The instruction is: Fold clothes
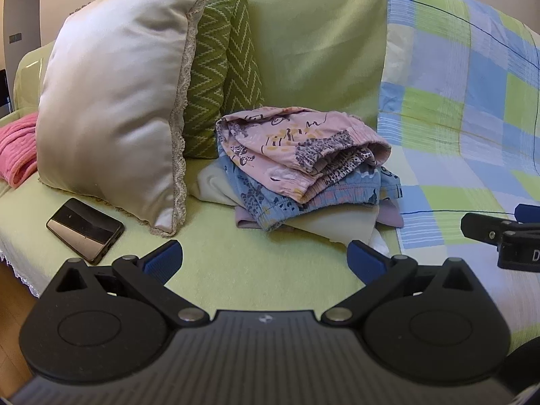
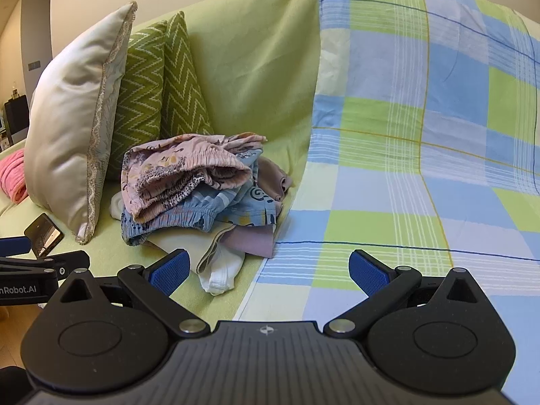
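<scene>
Left wrist view only: a dark phone (image 1: 85, 230) lies whole on the sofa seat, ahead and to the left of the left gripper (image 1: 265, 263), just in front of the cream pillow (image 1: 114, 98). The pile's white bottom piece is mostly hidden here behind the jaws' right pad.
Right wrist view only: the white garment (image 2: 221, 270) at the bottom of the pile hangs forward, just ahead of the left pad of the right gripper (image 2: 270, 271). The checked blanket (image 2: 422, 135) fills the whole area ahead and to the right of these jaws. Only a corner of the phone shows, far left.
Both views: a pink cloth (image 1: 18, 148) sits at the far left, beyond the cream pillow. A green zigzag cushion (image 1: 222, 77) leans between the pillow and the sofa back (image 1: 314, 44).
Clothes pile (image 1: 303, 172): a loose stack on the green sofa seat, straight ahead of the left jaws and ahead-left of the right jaws. A pink patterned piece (image 2: 182, 175) lies on top, a blue patterned piece (image 2: 202, 214) under it, with mauve and white pieces lowest.
Left jaws: spread wide, blue pads well apart, holding nothing and touching nothing, above bare seat.
Right jaws: spread wide, holding nothing, above the blanket's edge where it meets the seat.
Grippers together: each shows at the edge of the other's view, side by side.
</scene>
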